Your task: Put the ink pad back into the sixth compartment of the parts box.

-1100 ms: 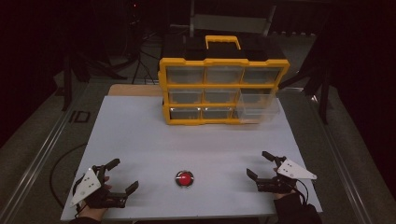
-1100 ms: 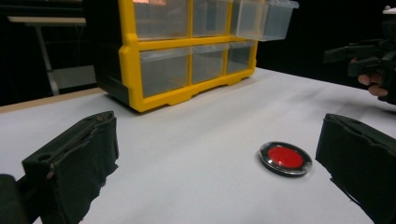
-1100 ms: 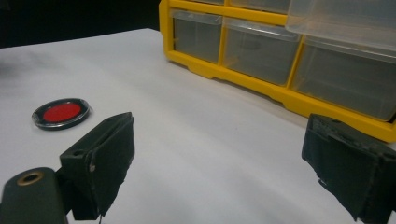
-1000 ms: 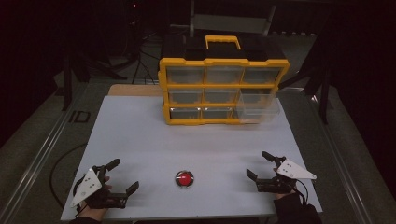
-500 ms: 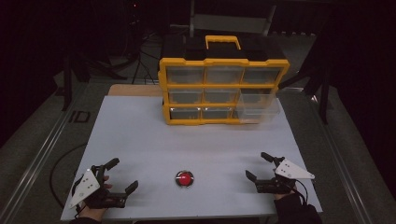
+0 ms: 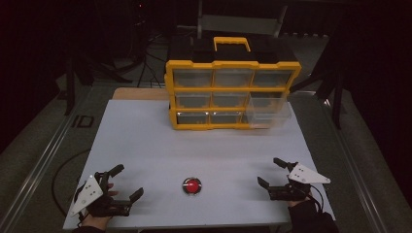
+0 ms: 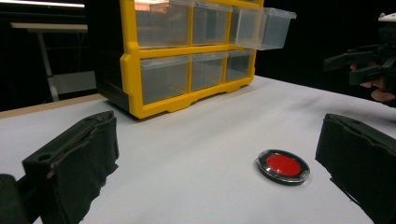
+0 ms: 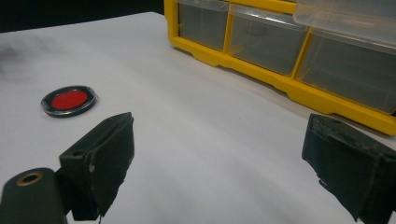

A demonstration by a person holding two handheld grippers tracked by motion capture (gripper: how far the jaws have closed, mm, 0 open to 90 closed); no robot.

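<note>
Yellow plastic frames the drawer organiser (image 6: 232, 92), which stands at the middle of the white table's (image 6: 145, 145) far edge with a black top and a yellow carry handle (image 6: 232, 43). Its drawers are clear, boxy plastic in three rows of three; the middle-row drawer (image 6: 268, 112) at the organiser's right end is pulled out and overhangs the row below. A small round disc (image 6: 192, 185), red in the centre with a dark glossy rim, lies flat near the middle of the near edge, apart from both tools.

The left gripper (image 6: 120, 183) rests at the near left corner, its black jaws spread wide and holding nothing; the right gripper (image 6: 270, 172) sits at the near right corner, likewise wide apart and empty. Each carries a grey three-cornered plate.

The tabletop is smooth and matt. The room around is dark, with stands and cables behind. The letters "ID" (image 6: 81, 121) are readable beside the left edge.
</note>
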